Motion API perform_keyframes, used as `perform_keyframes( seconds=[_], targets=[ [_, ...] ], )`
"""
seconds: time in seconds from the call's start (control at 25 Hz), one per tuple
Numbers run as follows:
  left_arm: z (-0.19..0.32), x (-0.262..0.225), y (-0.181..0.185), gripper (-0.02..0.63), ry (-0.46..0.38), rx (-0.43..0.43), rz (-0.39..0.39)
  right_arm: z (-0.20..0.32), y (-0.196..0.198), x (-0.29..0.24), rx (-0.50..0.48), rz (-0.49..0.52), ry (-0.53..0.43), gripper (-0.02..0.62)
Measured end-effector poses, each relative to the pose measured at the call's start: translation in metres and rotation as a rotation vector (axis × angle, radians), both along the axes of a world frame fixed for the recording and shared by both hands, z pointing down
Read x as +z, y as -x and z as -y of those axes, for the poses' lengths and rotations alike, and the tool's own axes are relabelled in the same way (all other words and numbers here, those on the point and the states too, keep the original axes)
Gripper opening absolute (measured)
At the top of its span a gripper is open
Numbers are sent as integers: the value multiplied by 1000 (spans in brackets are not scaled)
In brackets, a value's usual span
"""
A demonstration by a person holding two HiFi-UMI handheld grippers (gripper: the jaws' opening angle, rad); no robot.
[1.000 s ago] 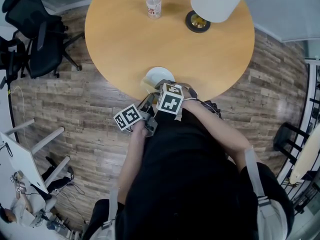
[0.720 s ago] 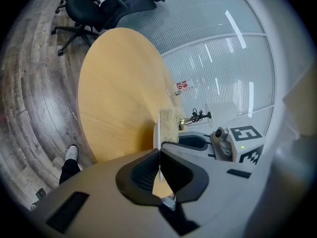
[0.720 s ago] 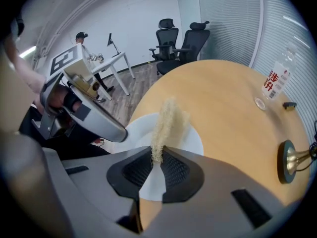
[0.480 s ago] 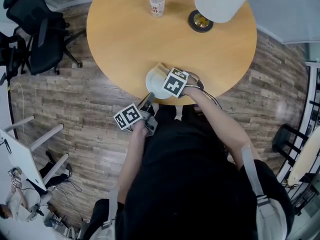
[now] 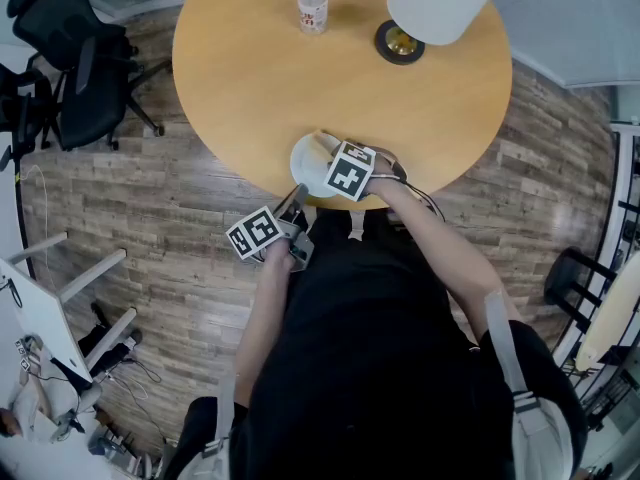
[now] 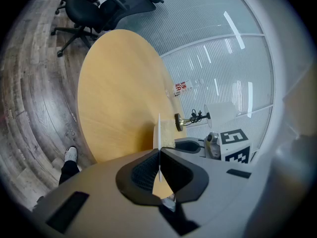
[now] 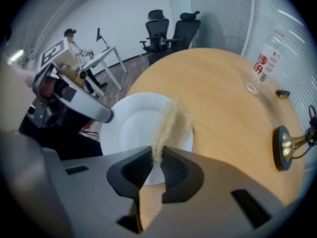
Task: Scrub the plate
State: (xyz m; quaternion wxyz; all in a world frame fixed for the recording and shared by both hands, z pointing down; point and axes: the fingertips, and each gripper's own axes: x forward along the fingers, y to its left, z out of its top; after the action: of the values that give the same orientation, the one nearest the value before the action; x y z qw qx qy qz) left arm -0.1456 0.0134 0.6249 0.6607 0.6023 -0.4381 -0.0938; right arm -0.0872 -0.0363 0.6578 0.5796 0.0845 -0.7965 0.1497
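Observation:
A white plate (image 5: 308, 164) lies at the near edge of the round wooden table (image 5: 250, 78). My left gripper (image 5: 296, 202) reaches up from below the table edge and is shut on the plate's near rim; in the left gripper view the plate (image 6: 158, 128) shows edge-on as a thin white line between the jaws of my left gripper (image 6: 159, 155). My right gripper (image 5: 330, 156) hangs over the plate, shut on a thin tan scrub pad (image 7: 171, 123). The pad lies across the plate (image 7: 133, 130), ahead of my right gripper (image 7: 157, 157).
A small bottle (image 5: 312, 4) and a lamp with a white shade (image 5: 440, 2) stand on the far side of the table. Black office chairs (image 5: 60, 58) stand at the left on the wood floor. A person sits at a desk far back (image 7: 74, 43).
My right gripper has moved from the table's near edge forward onto the plate with the scrub pad, then slid a little left. The left gripper has kept its place on the rim.

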Motion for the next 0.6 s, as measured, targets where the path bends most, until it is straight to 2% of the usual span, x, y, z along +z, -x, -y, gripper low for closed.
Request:
perform_keyframes(
  seconds=[0.36,0.6],
  targets=[
    [0,0,0,20,-1,-2,3,-49,19,-21,-266,30,-44,46],
    [0,-1,0,20,-3,-2,1,-73,16,-34,-318,62,30,46]
  ],
)
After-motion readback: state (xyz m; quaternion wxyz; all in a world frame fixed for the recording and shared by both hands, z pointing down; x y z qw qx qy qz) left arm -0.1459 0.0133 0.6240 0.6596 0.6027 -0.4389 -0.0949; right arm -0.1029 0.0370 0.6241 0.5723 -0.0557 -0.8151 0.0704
